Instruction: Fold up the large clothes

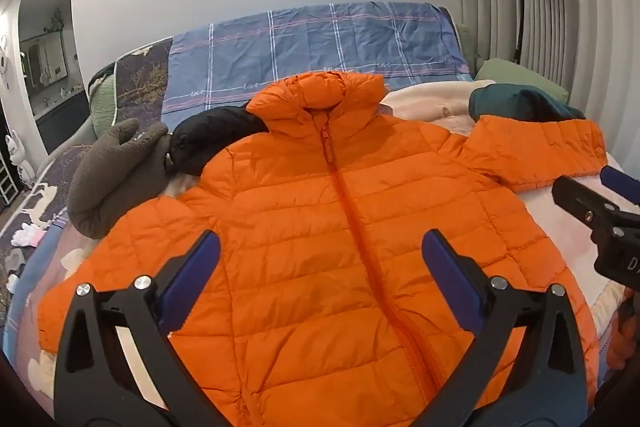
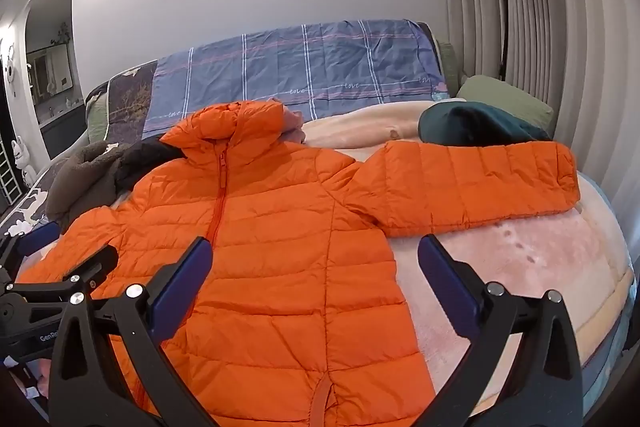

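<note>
An orange quilted puffer jacket (image 1: 320, 227) (image 2: 280, 247) lies face up on the bed, zipped, collar toward the headboard. Its right sleeve (image 2: 480, 183) stretches out flat to the right; its left sleeve (image 1: 120, 259) spreads to the left. My left gripper (image 1: 320, 251) hovers open above the jacket's chest, nothing between its blue pads. My right gripper (image 2: 316, 259) is open over the jacket's right side and the pale blanket, holding nothing. The right gripper's tip (image 1: 588, 203) shows at the right edge of the left wrist view; the left gripper (image 2: 52, 267) shows at the left edge of the right wrist view.
A pale pink blanket (image 2: 520, 287) covers the bed. A grey fleece garment (image 1: 108, 179) and a black puffer (image 1: 216, 135) lie left of the jacket. A dark teal garment (image 2: 480, 127) and a green pillow (image 2: 508, 99) sit at the right. A blue plaid quilt (image 1: 320, 47) lines the headboard.
</note>
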Demonstrator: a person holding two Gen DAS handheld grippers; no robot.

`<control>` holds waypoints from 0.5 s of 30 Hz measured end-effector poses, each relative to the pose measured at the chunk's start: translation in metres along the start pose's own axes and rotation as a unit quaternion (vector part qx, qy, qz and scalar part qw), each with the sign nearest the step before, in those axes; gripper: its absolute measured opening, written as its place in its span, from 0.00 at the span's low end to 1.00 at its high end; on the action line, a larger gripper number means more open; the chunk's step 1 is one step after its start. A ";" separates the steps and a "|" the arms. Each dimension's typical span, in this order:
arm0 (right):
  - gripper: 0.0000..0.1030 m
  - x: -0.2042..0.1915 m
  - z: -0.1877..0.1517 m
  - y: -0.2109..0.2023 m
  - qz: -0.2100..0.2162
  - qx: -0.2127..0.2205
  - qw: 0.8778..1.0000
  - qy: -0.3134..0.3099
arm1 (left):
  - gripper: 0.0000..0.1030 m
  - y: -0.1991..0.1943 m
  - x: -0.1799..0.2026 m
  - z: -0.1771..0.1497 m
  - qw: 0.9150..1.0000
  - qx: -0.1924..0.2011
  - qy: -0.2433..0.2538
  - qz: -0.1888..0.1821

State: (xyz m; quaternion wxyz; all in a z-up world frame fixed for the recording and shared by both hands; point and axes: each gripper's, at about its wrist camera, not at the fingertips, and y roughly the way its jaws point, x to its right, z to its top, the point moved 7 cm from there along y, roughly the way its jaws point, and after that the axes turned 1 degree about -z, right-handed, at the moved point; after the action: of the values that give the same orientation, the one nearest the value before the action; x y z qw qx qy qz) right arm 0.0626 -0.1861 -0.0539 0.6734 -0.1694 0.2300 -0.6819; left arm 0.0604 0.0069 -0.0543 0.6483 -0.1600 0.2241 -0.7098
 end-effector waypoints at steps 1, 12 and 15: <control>0.99 -0.001 -0.001 0.001 -0.002 -0.003 1.000 -0.001 | 0.98 -0.002 -0.001 0.000 1.000 0.004 -0.002 -0.002; 0.99 -0.001 -0.011 0.007 -0.009 -0.025 1.000 0.010 | 0.98 -0.008 0.006 0.004 0.999 0.033 0.038 0.003; 0.99 -0.002 -0.012 0.006 0.000 -0.026 1.000 0.015 | 0.98 -0.005 0.005 0.003 0.999 0.024 0.033 0.007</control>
State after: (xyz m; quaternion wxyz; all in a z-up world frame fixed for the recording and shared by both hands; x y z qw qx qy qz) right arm 0.0612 -0.1827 -0.0669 0.6649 -0.1772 0.2579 -0.6782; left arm 0.0576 0.0021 -0.0495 0.6489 -0.1199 0.2295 -0.7155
